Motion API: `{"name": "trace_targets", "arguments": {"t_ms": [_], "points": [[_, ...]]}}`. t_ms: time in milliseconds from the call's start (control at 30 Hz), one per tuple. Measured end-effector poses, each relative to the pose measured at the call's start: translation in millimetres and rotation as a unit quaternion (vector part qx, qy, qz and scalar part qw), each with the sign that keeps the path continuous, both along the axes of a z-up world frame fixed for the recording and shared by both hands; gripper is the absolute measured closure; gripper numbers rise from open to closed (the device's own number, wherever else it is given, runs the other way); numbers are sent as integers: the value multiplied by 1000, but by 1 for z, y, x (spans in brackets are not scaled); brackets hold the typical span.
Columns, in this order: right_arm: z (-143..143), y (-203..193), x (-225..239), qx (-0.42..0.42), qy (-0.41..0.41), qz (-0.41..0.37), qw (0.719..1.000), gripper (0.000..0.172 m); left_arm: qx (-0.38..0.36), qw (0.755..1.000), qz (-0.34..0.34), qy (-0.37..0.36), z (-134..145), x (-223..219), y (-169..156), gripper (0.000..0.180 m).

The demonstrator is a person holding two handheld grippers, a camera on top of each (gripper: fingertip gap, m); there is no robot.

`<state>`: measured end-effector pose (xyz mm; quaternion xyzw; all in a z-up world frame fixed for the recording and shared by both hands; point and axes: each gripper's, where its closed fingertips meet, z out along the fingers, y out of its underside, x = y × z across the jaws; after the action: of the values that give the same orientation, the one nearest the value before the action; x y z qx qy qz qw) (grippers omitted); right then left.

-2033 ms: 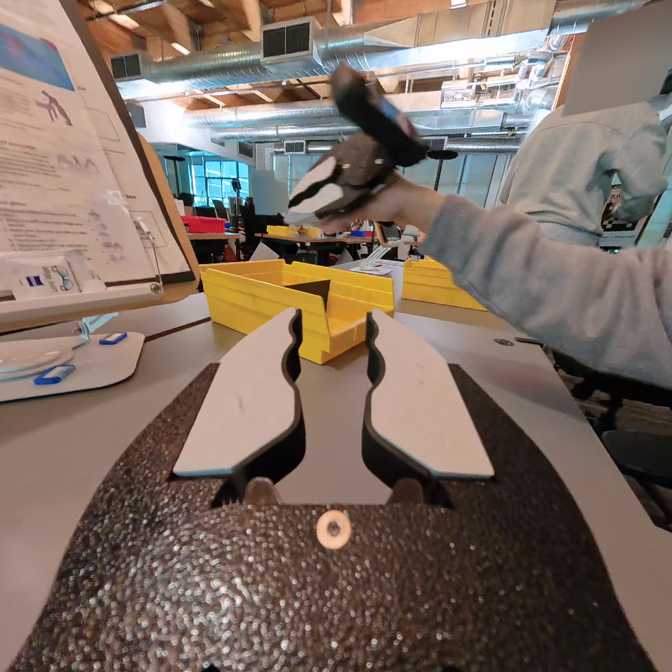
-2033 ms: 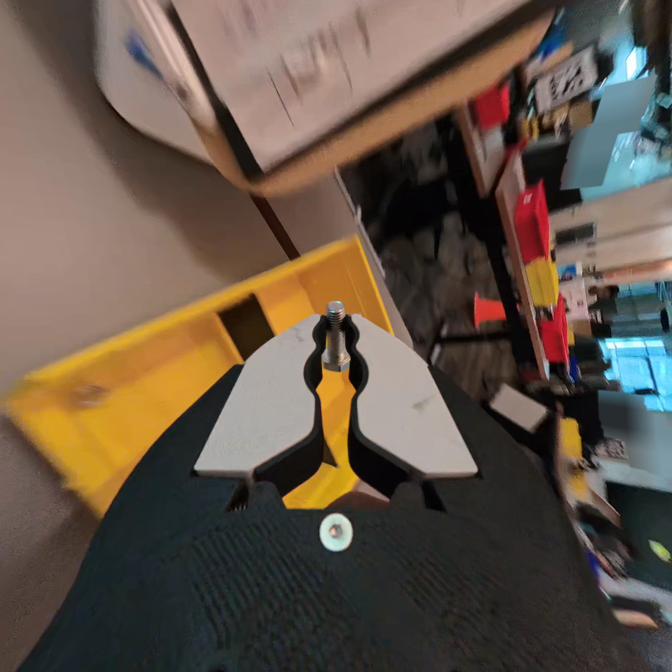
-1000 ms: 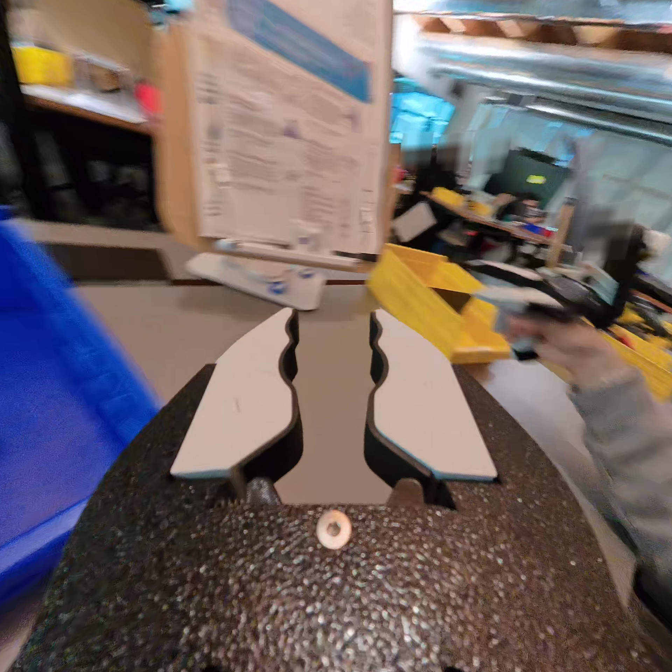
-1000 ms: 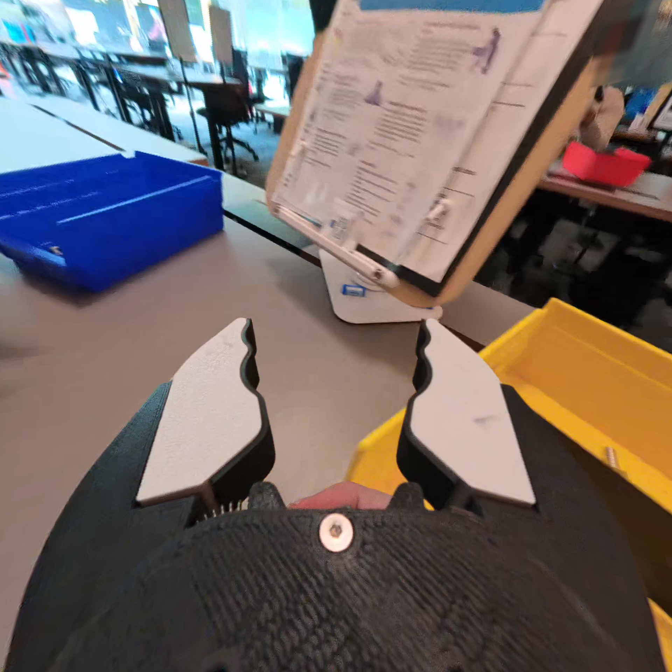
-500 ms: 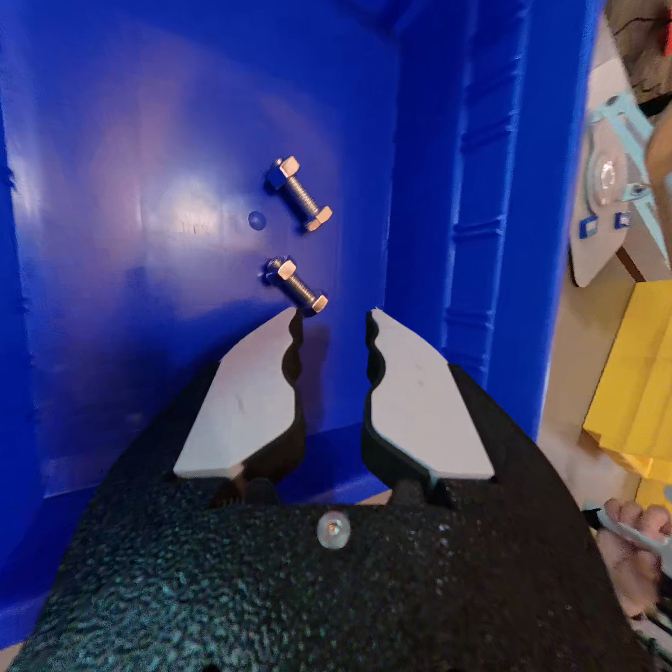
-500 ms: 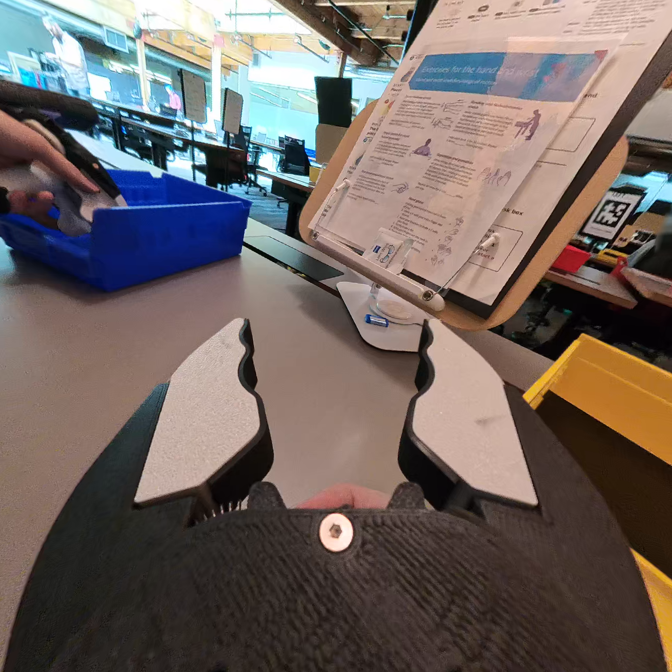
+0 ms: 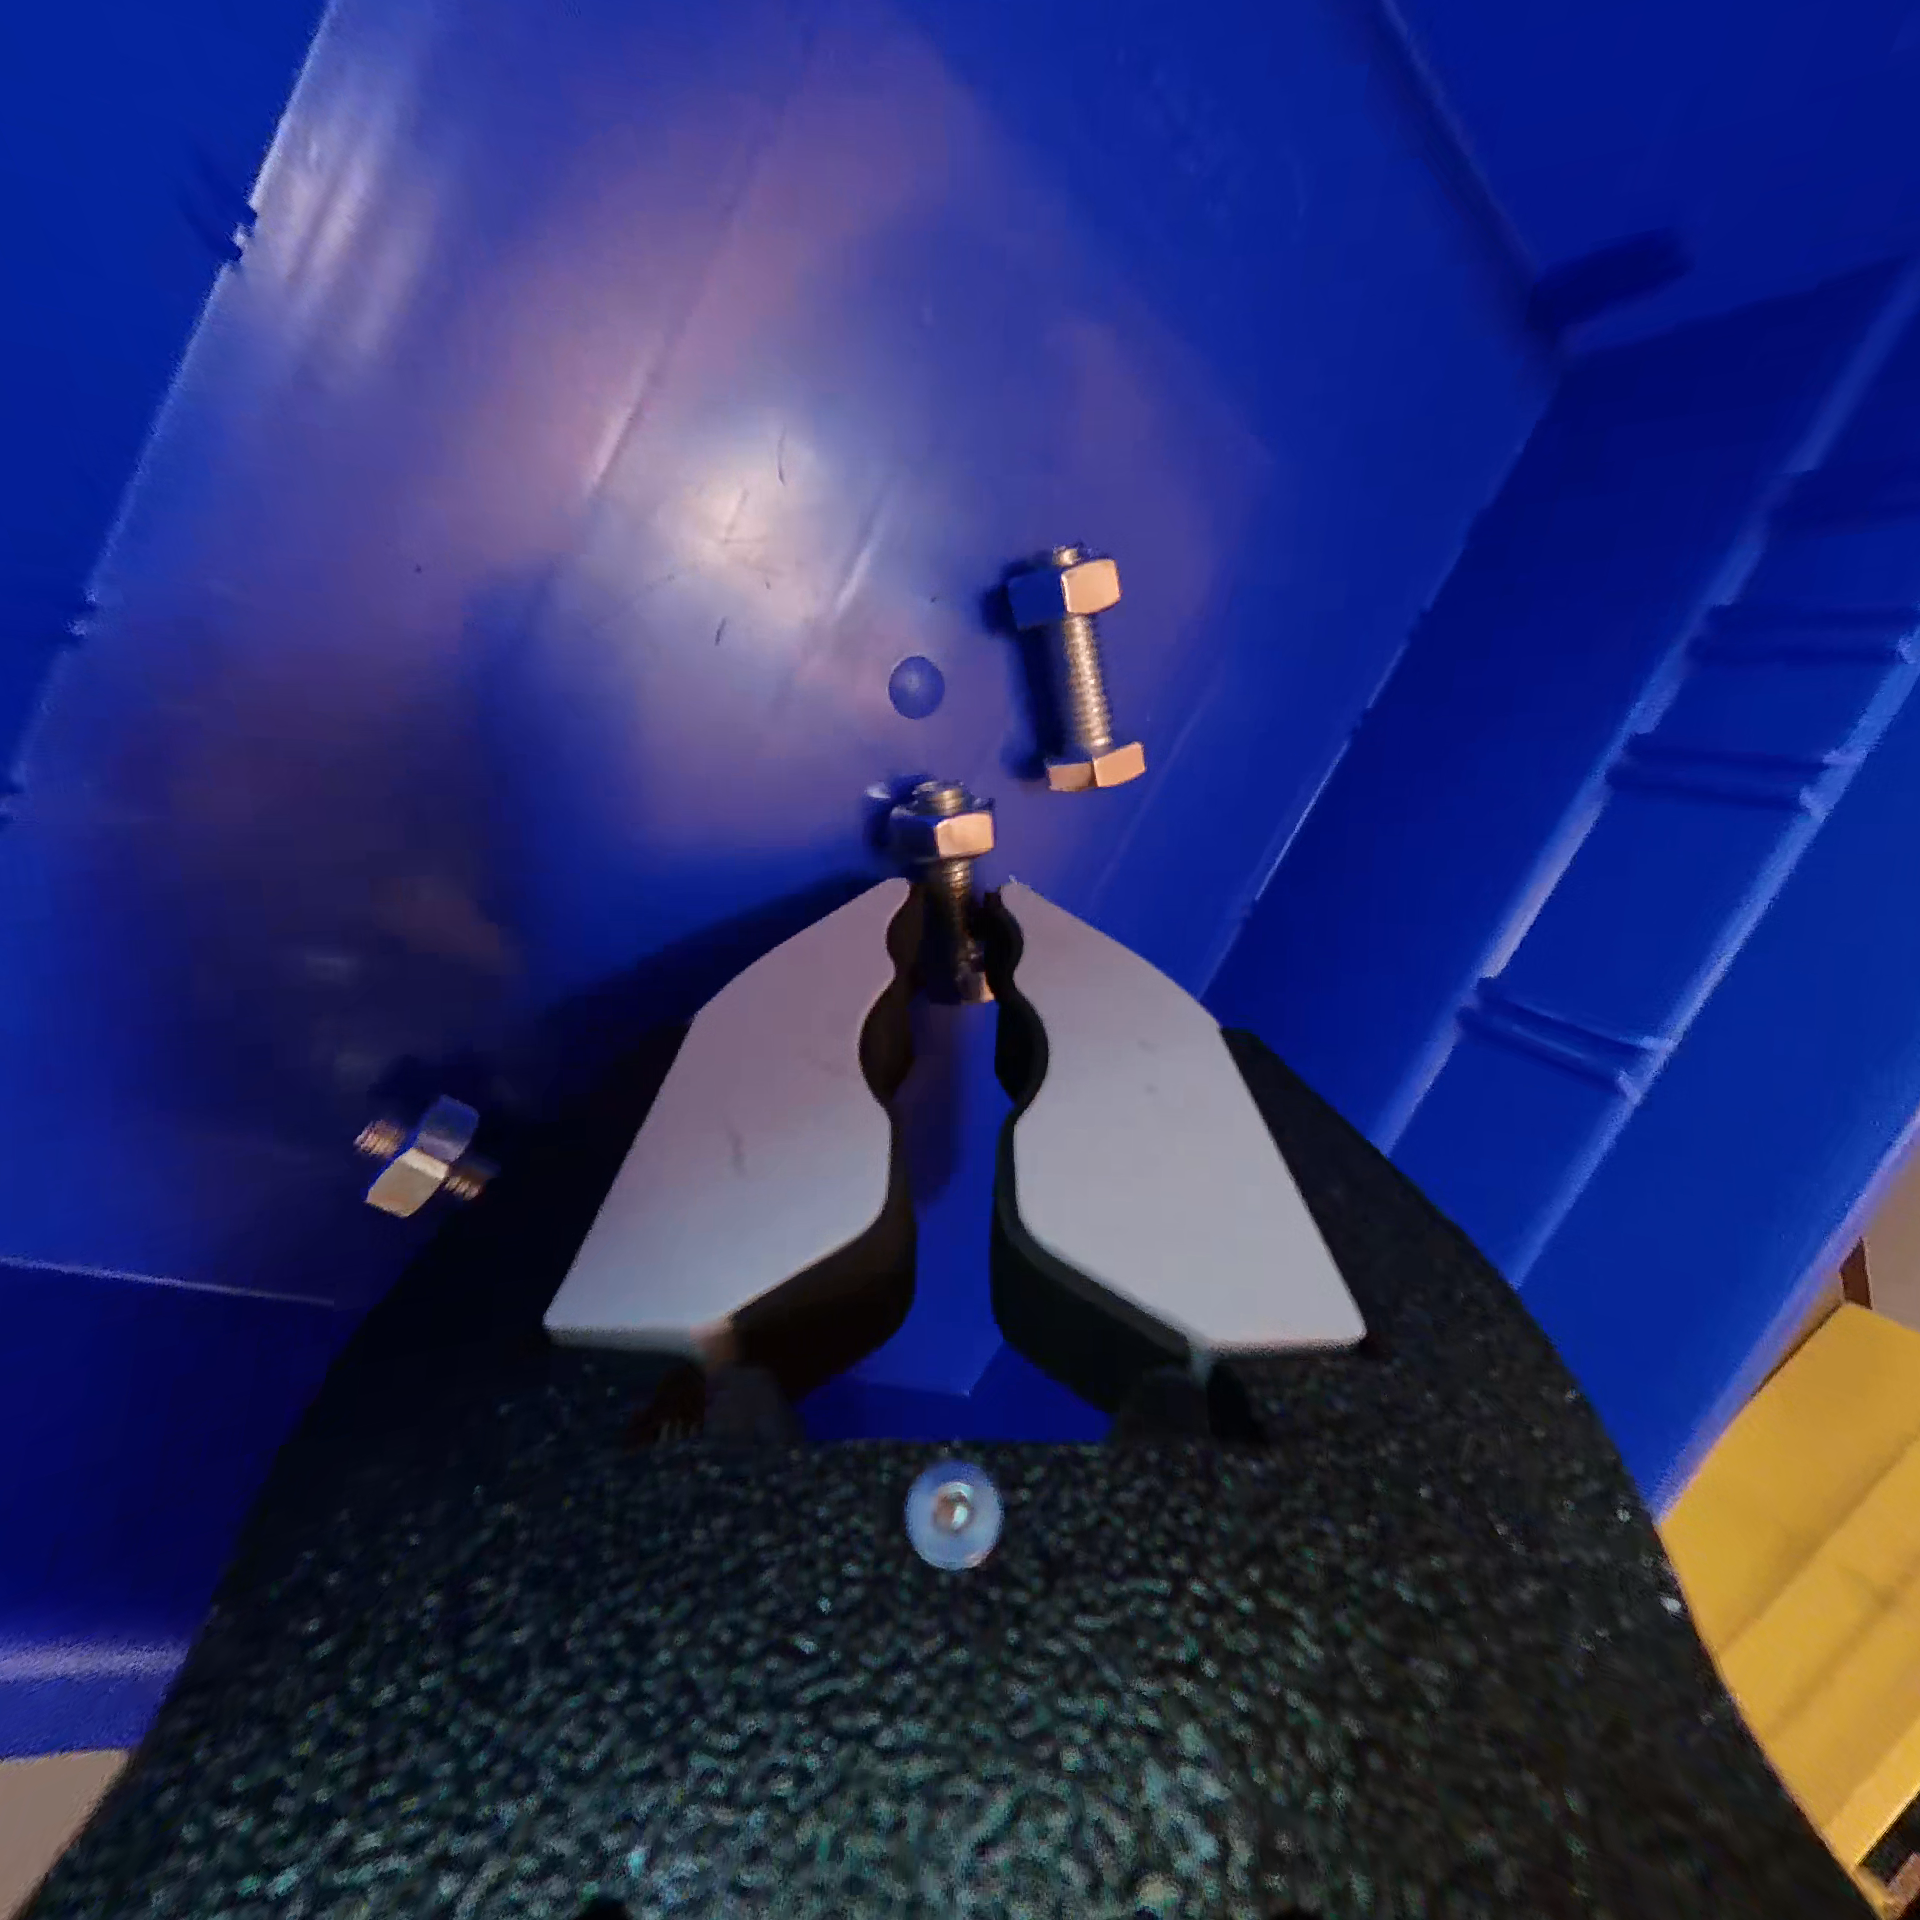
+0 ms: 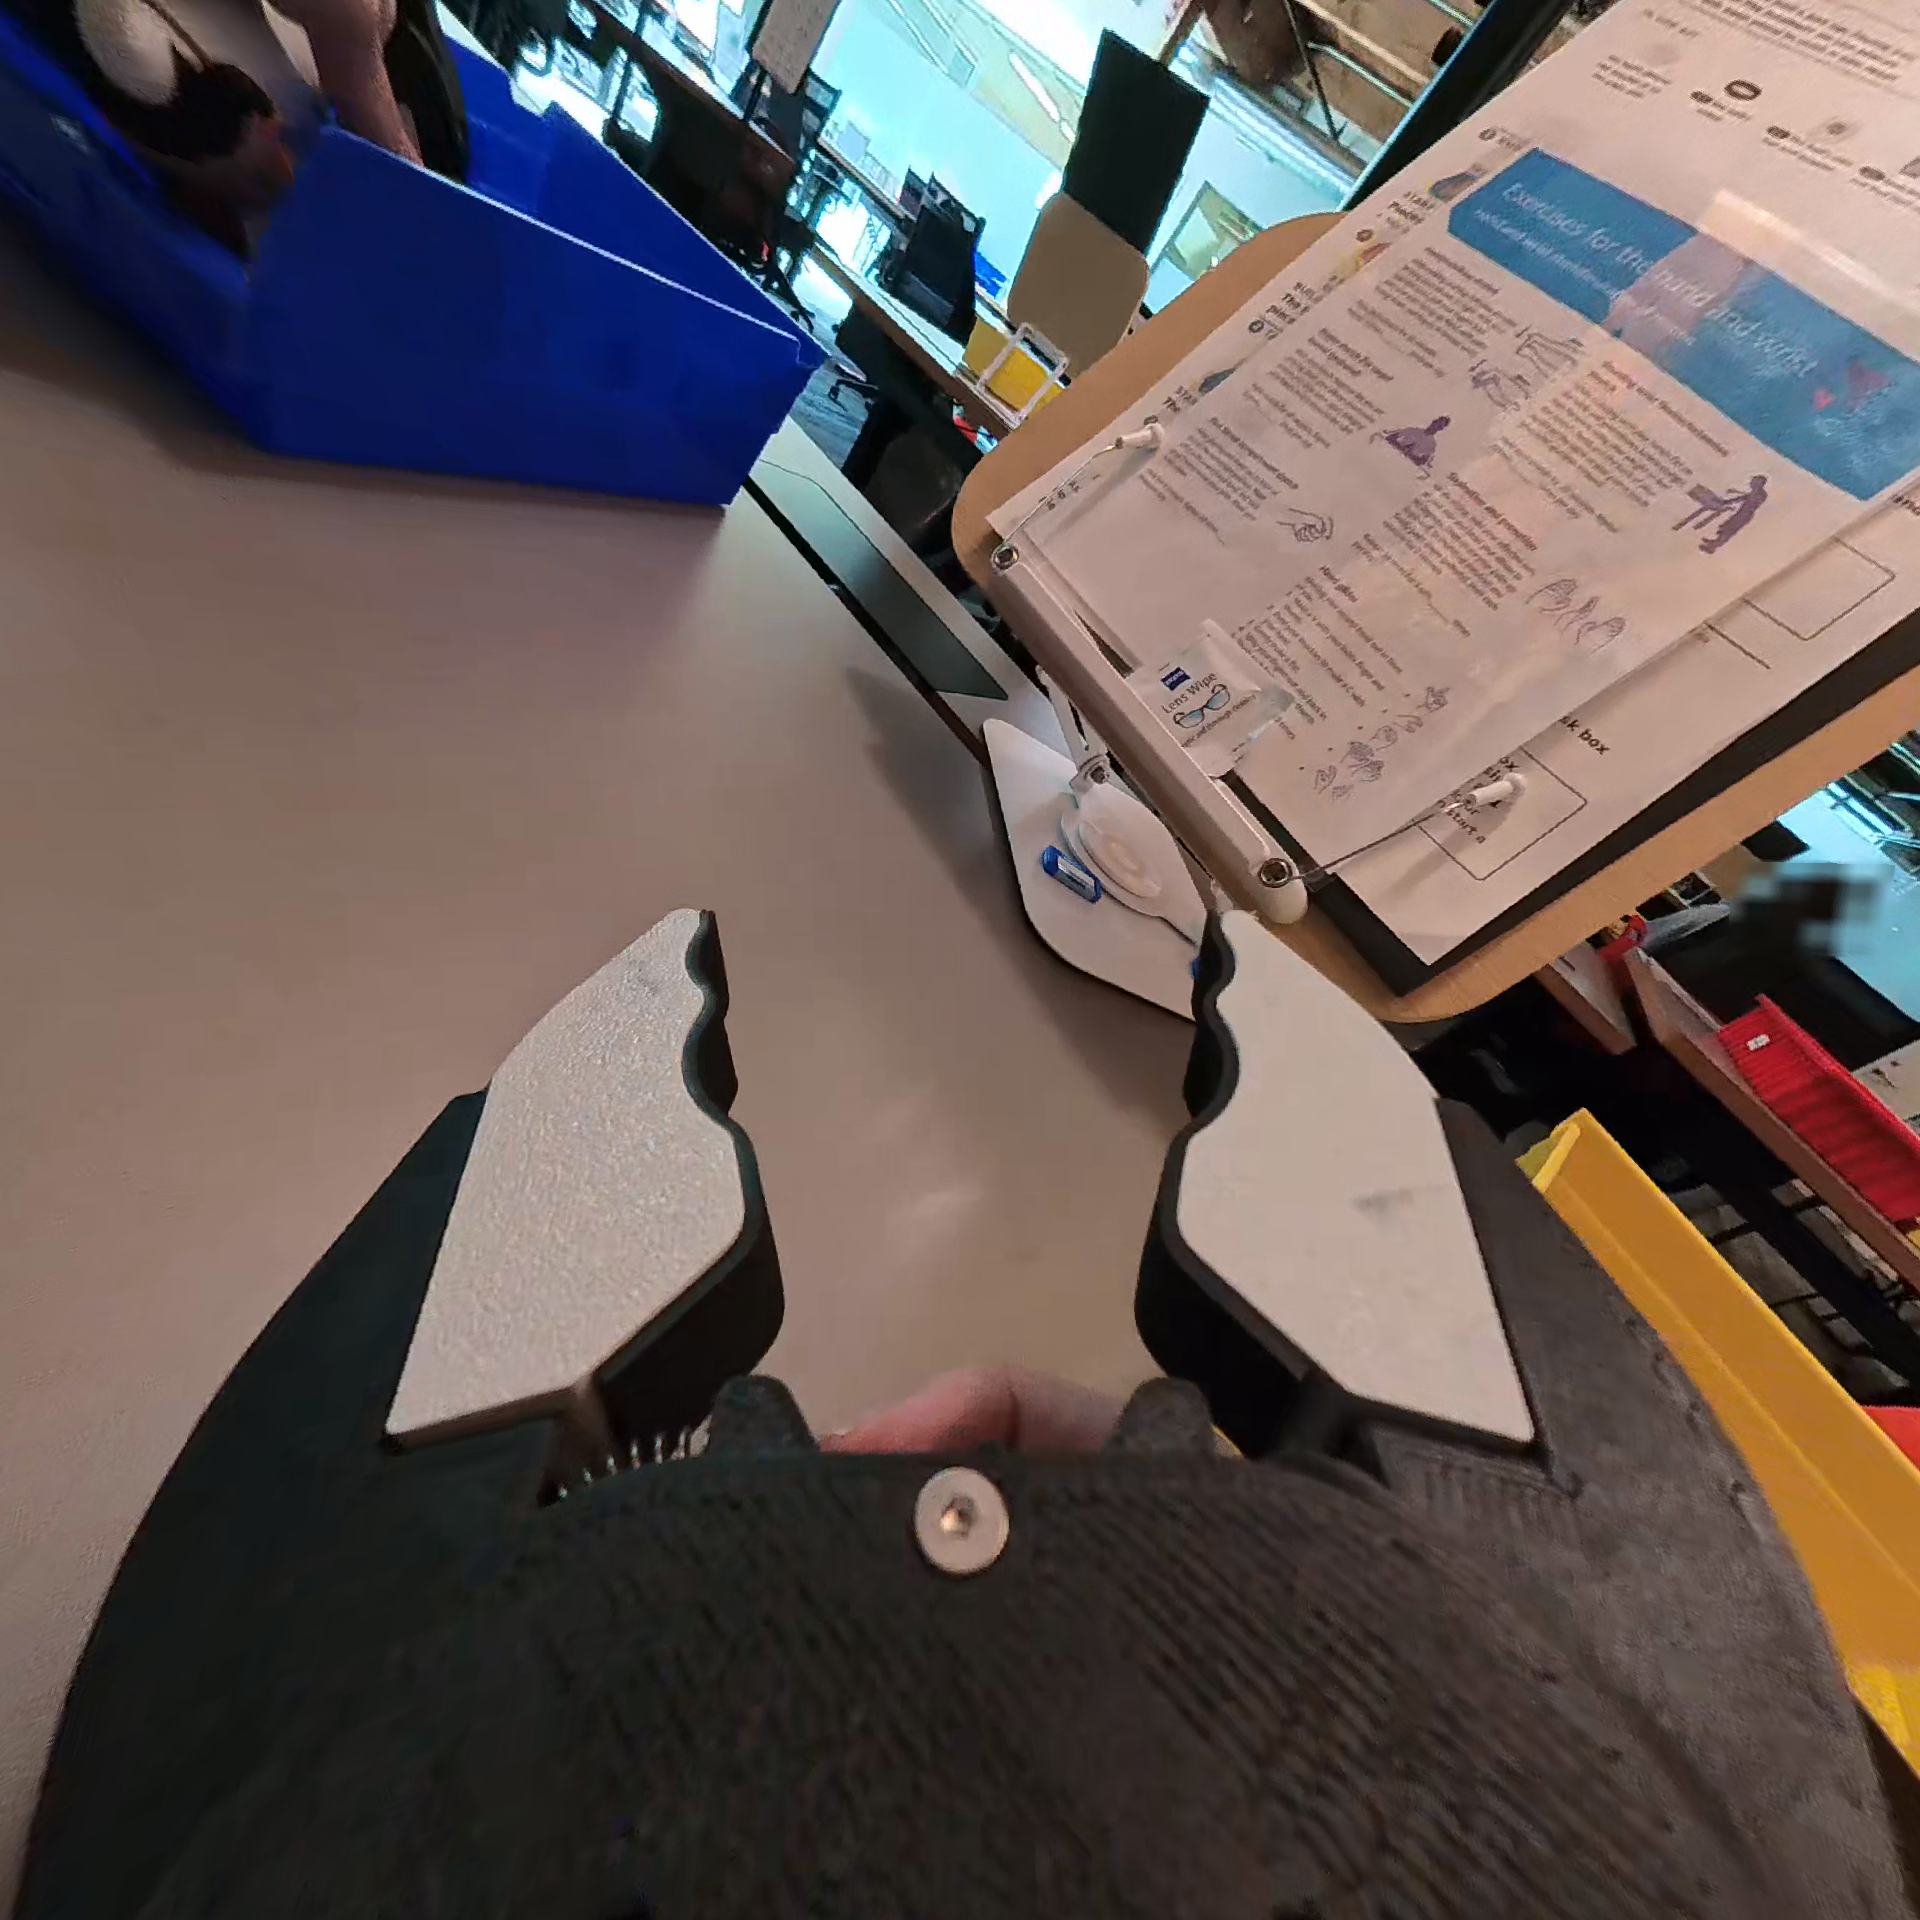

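My left gripper (image 7: 954, 914) is down inside the blue bin (image 7: 520, 416) and is shut on a silver bolt (image 7: 943, 883); its nut end sticks out past the fingertips. A second bolt with a nut (image 7: 1075, 681) lies just beyond on the bin floor. A third bolt (image 7: 421, 1153) lies to the left. My right gripper (image 8: 956, 966) is open and empty above the grey table (image 8: 364, 779). The blue bin (image 8: 468, 343) shows at the far left of the right wrist view, with the other gripper and a hand (image 8: 208, 114) in it.
A document stand (image 8: 1507, 468) with printed sheets stands on a white base (image 8: 1091, 862) just ahead of my right gripper. A yellow bin (image 8: 1714, 1351) lies at its right and also shows in the left wrist view (image 7: 1808, 1507). Other tables and red bins (image 8: 1829, 1101) stand behind. About 40 centimeters separates my left fingertips from my right.
My left gripper swung from the table into the blue bin, reached the nearer bolt and closed on its shank. My right gripper let go of its bolt earlier and stays open over the table.
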<state>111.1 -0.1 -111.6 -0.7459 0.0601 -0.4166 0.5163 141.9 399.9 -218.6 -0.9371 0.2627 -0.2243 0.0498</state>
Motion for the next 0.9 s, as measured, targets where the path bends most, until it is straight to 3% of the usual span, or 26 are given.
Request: {"name": "trace_targets", "arguments": {"t_ms": [200, 367, 533, 600, 700, 900], "points": [[4, -3, 0, 18, 4, 3, 1000, 87, -18, 999, -13, -30, 1, 2, 1, 171], [13, 0, -8, 50, 9, 33, 998, 90, -19, 994, -91, -62, 4, -2, 0, 171], [18, 2, -13, 71, 10, 50, 996, 93, -26, 961, -198, -190, 46, 1, -12, 171], [19, 4, -15, 83, 21, 61, 994, 94, -31, 925, -243, -289, 82, 1, -25, 171], [22, 12, -23, 112, 53, 89, 988, 97, -33, 851, -308, -425, 139, -17, -54, 172], [40, 42, -50, 196, 135, 166, 957, 103, 3, 670, -444, -595, 204, -76, -153, 172]]}}
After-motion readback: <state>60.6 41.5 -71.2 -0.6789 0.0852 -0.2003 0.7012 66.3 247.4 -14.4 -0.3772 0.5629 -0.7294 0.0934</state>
